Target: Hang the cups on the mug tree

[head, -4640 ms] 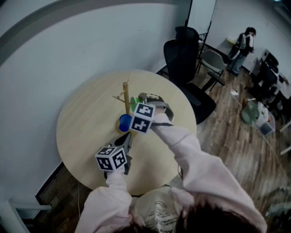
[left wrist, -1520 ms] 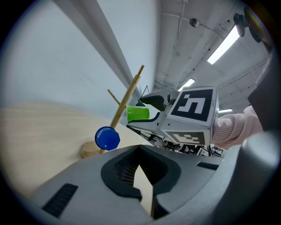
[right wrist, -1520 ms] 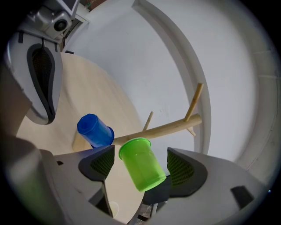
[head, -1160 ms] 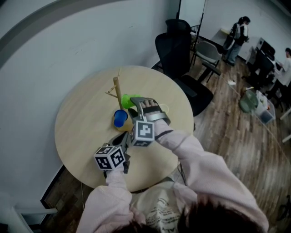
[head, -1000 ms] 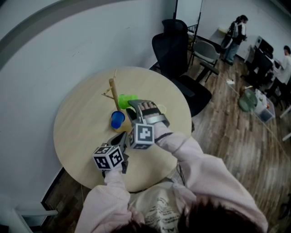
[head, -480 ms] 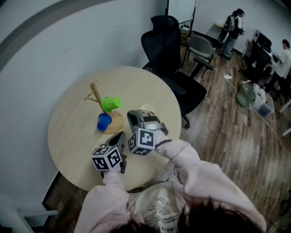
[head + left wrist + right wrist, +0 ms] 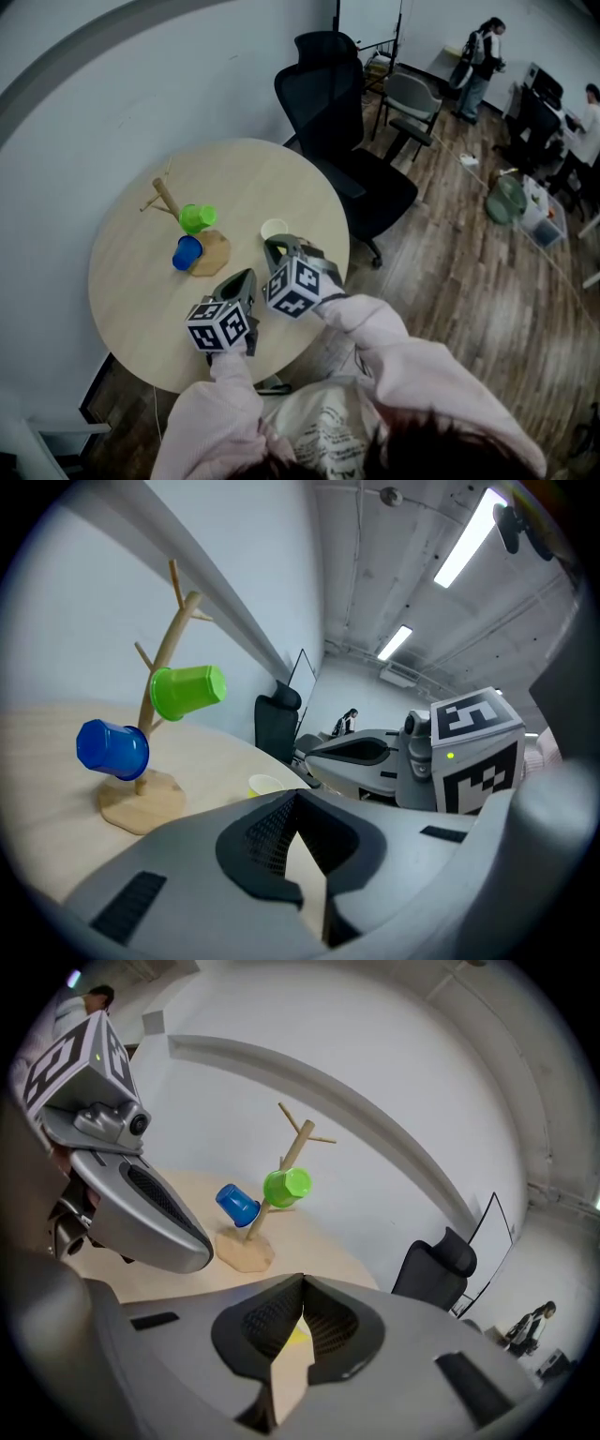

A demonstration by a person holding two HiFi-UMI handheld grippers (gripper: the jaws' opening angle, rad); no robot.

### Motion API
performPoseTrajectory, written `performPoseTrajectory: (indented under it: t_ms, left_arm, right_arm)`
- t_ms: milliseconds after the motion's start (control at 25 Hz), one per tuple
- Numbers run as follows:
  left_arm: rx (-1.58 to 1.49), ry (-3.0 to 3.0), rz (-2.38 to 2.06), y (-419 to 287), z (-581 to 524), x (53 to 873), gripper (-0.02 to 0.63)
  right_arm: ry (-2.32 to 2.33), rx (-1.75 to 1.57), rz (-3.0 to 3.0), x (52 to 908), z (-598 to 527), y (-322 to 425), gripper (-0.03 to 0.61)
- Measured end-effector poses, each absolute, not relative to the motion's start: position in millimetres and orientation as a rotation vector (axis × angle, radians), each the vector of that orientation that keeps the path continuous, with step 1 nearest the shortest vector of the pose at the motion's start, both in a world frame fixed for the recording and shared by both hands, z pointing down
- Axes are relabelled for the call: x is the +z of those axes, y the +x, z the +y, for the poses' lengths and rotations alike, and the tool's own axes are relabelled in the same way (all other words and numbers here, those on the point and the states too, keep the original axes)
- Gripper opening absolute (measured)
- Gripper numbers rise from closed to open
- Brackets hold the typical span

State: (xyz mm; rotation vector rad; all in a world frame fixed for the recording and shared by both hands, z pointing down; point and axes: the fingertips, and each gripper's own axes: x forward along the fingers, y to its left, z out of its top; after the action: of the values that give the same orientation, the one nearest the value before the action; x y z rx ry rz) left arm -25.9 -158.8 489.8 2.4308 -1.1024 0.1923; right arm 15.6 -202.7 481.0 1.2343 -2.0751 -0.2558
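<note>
Facing the yellow cup [image 7: 275,229] toward the worktop's [image 7: 131,300] right edge, left tool [image 7: 242,279] and right tool [image 7: 275,247] both clamped shut, empty.
Likely light, thin, slippery plastic, easily tipped: best pinched gently across the rim wall.
</note>
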Motion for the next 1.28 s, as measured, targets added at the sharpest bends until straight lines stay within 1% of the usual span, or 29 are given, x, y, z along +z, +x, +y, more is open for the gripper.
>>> performPoseTrajectory:
  t_ms: [440, 680, 960, 1040, 1200, 1240, 1280]
  left_arm:
    - [0.205, 2.418, -1.157, 32.6, -143.8, 497.2, 0.000]
    - [0.226, 2.385, -1.193, 35.4, -140.4, 507.3, 0.000]
    - [0.245, 2.363, -1.183, 34.5, -153.0, 519.8, 0.000]
    - [0.251, 2.355, -1.171, 35.1, -159.9, 525.1, 0.000]
    - [0.285, 2.355, -1.127, 40.9, -166.3, 533.7, 0.000]
    - [0.288, 2.352, -1.121, 40.4, -168.9, 535.3, 0.000]
    - [0.288, 2.348, -1.118, 39.1, -171.6, 536.7, 0.000]
  right_arm:
    - [1.115, -0.044, -2.257, 507.4, -171.1, 56.9, -0.012]
    - [1.090, 0.193, -2.425, 515.9, -163.3, 60.1, -0.012]
    - [1.131, 0.280, -2.435, 529.2, -177.9, 63.7, -0.011]
    - [1.145, 0.301, -2.434, 531.8, -185.1, 63.8, 0.003]
    - [1.166, 0.358, -2.428, 541.0, -192.9, 68.2, 0.010]
    - [1.177, 0.366, -2.421, 543.3, -195.7, 69.3, 0.020]
    - [1.188, 0.372, -2.413, 545.6, -198.4, 70.0, 0.046]
